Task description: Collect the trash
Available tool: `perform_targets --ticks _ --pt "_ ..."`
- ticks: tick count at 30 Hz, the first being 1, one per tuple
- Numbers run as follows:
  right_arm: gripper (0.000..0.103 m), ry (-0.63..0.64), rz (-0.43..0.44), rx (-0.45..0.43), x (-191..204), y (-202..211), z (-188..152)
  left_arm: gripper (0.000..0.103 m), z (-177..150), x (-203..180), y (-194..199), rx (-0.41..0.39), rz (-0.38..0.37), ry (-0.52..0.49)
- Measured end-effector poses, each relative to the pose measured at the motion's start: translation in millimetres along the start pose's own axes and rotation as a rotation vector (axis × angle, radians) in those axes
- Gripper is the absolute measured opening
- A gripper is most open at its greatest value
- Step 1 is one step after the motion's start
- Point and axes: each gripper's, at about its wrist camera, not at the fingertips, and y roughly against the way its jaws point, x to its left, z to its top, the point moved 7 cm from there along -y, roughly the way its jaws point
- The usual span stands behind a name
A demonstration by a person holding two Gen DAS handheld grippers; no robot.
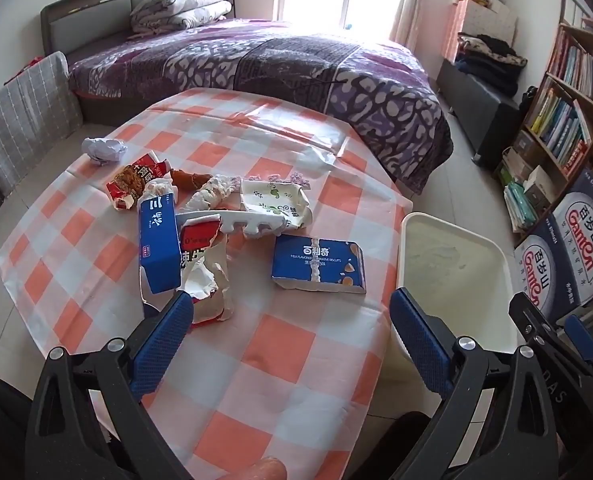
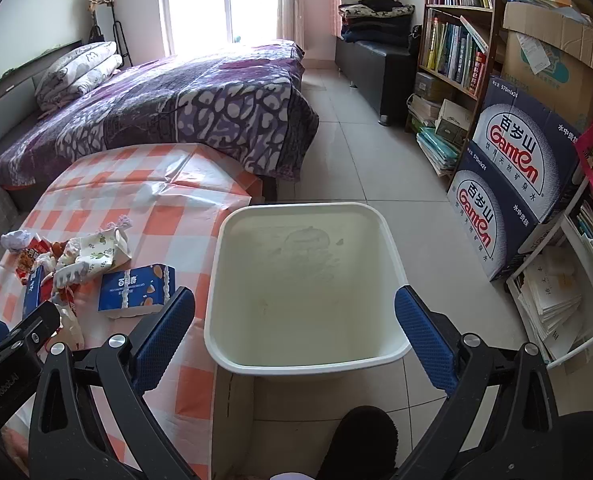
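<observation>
Trash (image 1: pixel 216 216) lies heaped on the checked surface (image 1: pixel 280 344), left of the empty white bin (image 2: pixel 308 280). Both the left hand-held gripper (image 1: pixel 292 316) and right hand-held gripper (image 2: pixel 296 312) hang released; best to pinch the biscuit box (image 1: pixel 320 264) nearest the bin first.

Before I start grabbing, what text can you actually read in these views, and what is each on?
"Ganten": two stacked dark blue cartons by the bookshelf.
"570ml×24": the same cartons' edge.
"MILK FLAVORED": flat blue biscuit box on the table; the rest of that line is blurred.
Upright blue box, red wrappers, book spines: too small or blurred.
</observation>
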Motion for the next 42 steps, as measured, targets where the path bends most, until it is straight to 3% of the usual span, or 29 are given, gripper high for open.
perform_targets --ticks 15,42 --pt "0.096 -0.002 0.002 -0.001 7 -2 -4 0.096 -1 1 -6 0.007 0.018 0.000" --pt "0.096 0.005 0.001 0.013 3 -4 -1 0.096 -3 4 -8 0.002 -0.063 0.073"
